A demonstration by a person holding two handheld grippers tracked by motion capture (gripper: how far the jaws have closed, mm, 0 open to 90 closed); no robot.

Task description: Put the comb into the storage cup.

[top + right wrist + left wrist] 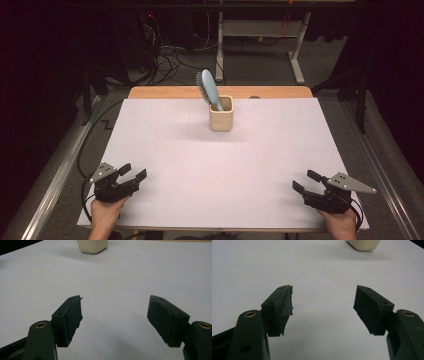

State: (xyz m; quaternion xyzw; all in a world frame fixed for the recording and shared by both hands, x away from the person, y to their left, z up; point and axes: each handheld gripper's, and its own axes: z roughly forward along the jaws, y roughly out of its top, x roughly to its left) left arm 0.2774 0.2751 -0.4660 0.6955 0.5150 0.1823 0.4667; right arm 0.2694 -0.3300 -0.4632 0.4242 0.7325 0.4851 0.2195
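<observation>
Grippers number two, each held in one hand at the near edge of the table. The left gripper (pixel 134 173) has two black jaws standing spread with nothing between them; a grey three-cornered plate sits on top. In the left gripper view its gripper (pixel 323 301) shows matte, blocky jaws with brass-coloured rivets, and the pad (pixel 286 307) on one jaw is frayed and peeling at its edge. The right gripper (pixel 306 181) is likewise spread and empty, with a matching grey plate. In the right gripper view its gripper (pixel 115 312) shows the same rough, worn pad faces.

Both rest low over a smooth white sheet (pixel 200 165) covering the table; a strip of pale wood shows at the far edge. Well apart from both grippers, toward the far middle of the sheet, stands one cream cup (pixel 221 114), squarish with rounded corners and a matte finish. One hairbrush (pixel 207 87) with a light blue plastic body leans in it, bristle head up and tilted left; its handle end is hidden inside the cup. The bristles are too small to resolve. In both gripper views the cup is cut off by the top edge.
</observation>
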